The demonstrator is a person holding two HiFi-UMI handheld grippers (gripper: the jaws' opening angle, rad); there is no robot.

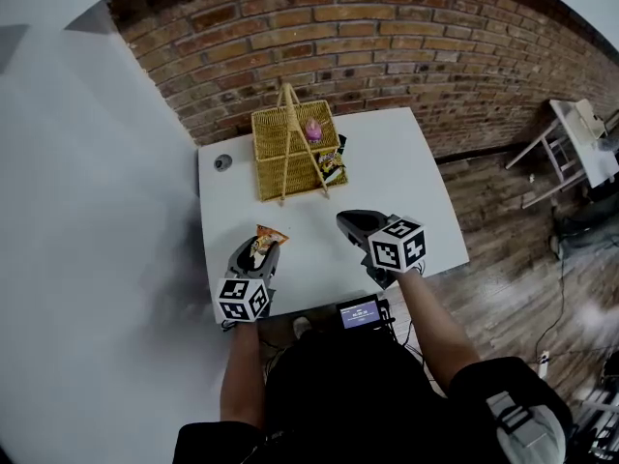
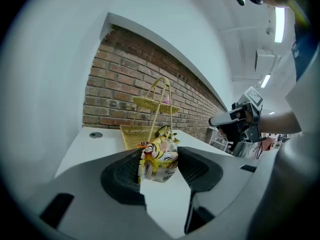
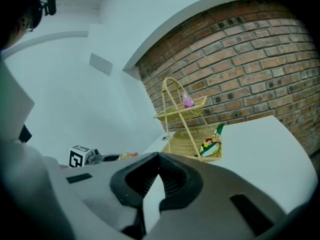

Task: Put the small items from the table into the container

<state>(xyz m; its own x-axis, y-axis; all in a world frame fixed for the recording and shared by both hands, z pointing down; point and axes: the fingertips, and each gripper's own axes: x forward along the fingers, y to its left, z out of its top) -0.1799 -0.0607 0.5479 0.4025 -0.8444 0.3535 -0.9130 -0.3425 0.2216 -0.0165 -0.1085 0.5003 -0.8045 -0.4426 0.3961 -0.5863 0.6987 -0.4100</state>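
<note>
My left gripper (image 2: 159, 170) (image 1: 268, 245) is shut on a small yellow and orange snack packet (image 2: 159, 163) (image 1: 267, 237), held above the white table (image 1: 411, 172) near its front left. The two-tier wicker basket (image 1: 287, 148) (image 2: 148, 126) (image 3: 187, 134) stands at the back of the table. A pink item (image 1: 313, 130) (image 3: 187, 102) lies on its upper tier and a snack packet (image 1: 332, 165) (image 3: 212, 143) leans out of its lower tier. My right gripper (image 3: 152, 184) (image 1: 350, 223) is shut with nothing in it, over the table's front right.
A round grey cable grommet (image 1: 223, 162) (image 2: 95, 134) sits in the table's back left corner. A brick wall (image 1: 387, 37) runs behind the table. A small screen (image 1: 359, 312) sits at the table's front edge. White furniture (image 1: 571, 143) stands on the wooden floor at the right.
</note>
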